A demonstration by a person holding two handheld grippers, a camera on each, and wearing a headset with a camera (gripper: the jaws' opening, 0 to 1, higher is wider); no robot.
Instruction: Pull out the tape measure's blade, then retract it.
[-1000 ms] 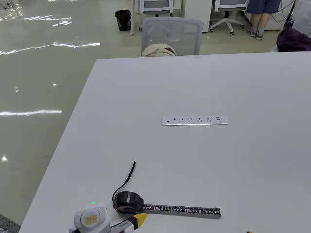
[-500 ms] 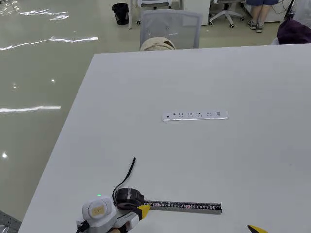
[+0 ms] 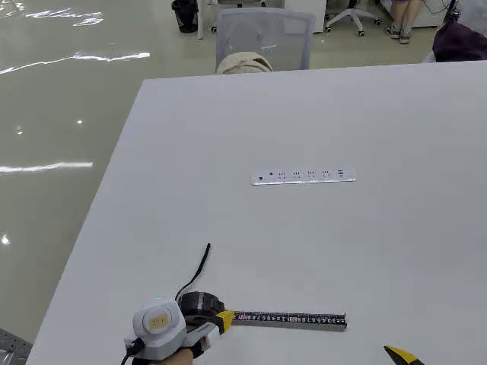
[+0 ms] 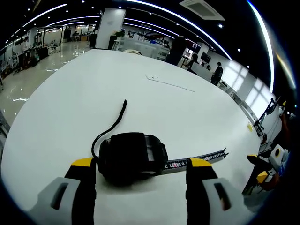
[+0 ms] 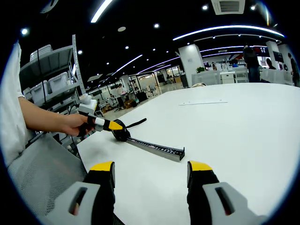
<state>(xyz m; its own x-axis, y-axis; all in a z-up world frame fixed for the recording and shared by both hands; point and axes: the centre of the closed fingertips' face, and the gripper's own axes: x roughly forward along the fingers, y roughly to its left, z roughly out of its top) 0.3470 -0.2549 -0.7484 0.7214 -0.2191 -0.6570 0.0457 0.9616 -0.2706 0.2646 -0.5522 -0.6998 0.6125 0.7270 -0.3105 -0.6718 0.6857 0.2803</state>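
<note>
While both claws hang wide open, worktop [image 3: 319, 251]: big white slab, the tape measure sitting down at its near edge, close to the person.
Strip [image 3: 303, 176]: power strip out in mid-worktop, well apart from the action, no part in this.
Left claw [image 4: 140, 163]: jaws spread wide, one either side of the case, one of them over the blade's root. Straddling, not clamped; there's daylight on both sides in the left gripper view.
Right claw [image 5: 151, 166]: jaws wide too, nothing between them, low at the near edge with the blade's free end ahead of it and apart.
Blade [image 3: 289, 320]: out of the case and lying flat on the worktop, running off to the right, nobody holding its tip.
Case [image 3: 199, 306]: black, at the blade's left end, resting on the worktop.
Cord [image 3: 199, 266]: black strap trailing from the case toward the far side.
Pull-out: looks finished, I'd say, with a good run of blade showing.
Retract: not yet done. A blade lying out unheld hints at a lock set; my guess is the left claw must take the case and that lock be freed.
</note>
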